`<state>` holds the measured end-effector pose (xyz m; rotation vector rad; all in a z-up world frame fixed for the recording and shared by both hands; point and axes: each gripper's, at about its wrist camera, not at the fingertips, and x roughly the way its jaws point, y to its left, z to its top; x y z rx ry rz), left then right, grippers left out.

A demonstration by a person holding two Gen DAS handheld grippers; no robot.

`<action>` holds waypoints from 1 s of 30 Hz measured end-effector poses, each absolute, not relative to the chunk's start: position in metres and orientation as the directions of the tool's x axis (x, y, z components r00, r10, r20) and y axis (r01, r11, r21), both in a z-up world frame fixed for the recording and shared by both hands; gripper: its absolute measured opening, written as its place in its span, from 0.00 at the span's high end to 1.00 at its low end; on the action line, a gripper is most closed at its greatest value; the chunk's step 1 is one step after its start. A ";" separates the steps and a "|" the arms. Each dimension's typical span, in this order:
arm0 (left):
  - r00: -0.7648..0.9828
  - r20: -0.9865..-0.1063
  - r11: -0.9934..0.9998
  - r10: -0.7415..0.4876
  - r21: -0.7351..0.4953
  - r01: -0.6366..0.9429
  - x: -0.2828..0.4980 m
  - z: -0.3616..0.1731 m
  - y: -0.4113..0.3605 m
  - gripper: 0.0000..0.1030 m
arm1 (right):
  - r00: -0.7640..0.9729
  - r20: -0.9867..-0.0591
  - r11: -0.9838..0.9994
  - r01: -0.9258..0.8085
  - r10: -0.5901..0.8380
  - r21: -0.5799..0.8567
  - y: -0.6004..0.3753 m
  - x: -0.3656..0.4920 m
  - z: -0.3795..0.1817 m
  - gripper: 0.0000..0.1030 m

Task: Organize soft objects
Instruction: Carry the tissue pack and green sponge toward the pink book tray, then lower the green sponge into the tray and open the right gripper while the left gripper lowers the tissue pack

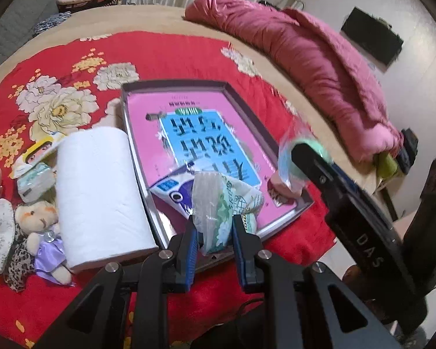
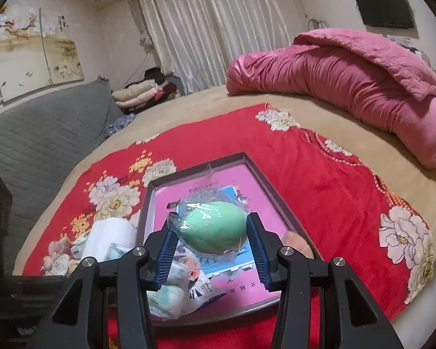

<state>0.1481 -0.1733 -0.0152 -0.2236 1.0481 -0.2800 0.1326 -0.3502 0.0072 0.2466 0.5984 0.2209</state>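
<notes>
My left gripper [image 1: 215, 229] is shut on a clear-wrapped green-and-white tissue packet [image 1: 226, 203], which hangs over the near edge of a dark-rimmed tray [image 1: 174, 83] with a pink printed floor. A blue-and-white packet [image 1: 171, 189] and a pink sponge [image 1: 286, 187] lie in the tray. My right gripper [image 2: 212, 229] is shut on a green egg-shaped sponge [image 2: 212, 226] in clear wrap, above the tray [image 2: 200, 161]. The left wrist view shows that gripper [image 1: 302, 152] and sponge [image 1: 287, 151] over the tray's right rim.
Left of the tray on the red flowered blanket [image 1: 174, 52] lie a white paper roll [image 1: 101, 192], a small teddy bear [image 1: 40, 221] and small wrapped packets [image 1: 33, 180]. A pink quilt [image 2: 363, 87] is heaped at the bed's far right. A grey sofa [image 2: 43, 139] stands on the left.
</notes>
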 end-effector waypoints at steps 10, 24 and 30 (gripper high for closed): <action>0.420 -0.868 0.964 -0.263 -0.252 0.083 0.156 -0.040 -0.177 0.78 | 0.780 -0.567 0.954 -0.127 0.266 0.272 -0.348 0.139 -0.006 0.53; 0.405 -0.884 0.972 -0.233 -0.215 0.090 0.173 -0.052 -0.189 0.77 | 0.703 -0.657 0.959 -0.138 0.272 0.249 -0.342 0.150 -0.029 0.53; 0.382 -0.889 0.967 -0.251 -0.243 0.072 0.167 -0.058 -0.182 0.77 | 0.647 -0.712 0.962 -0.161 0.273 0.222 -0.335 0.155 -0.036 0.53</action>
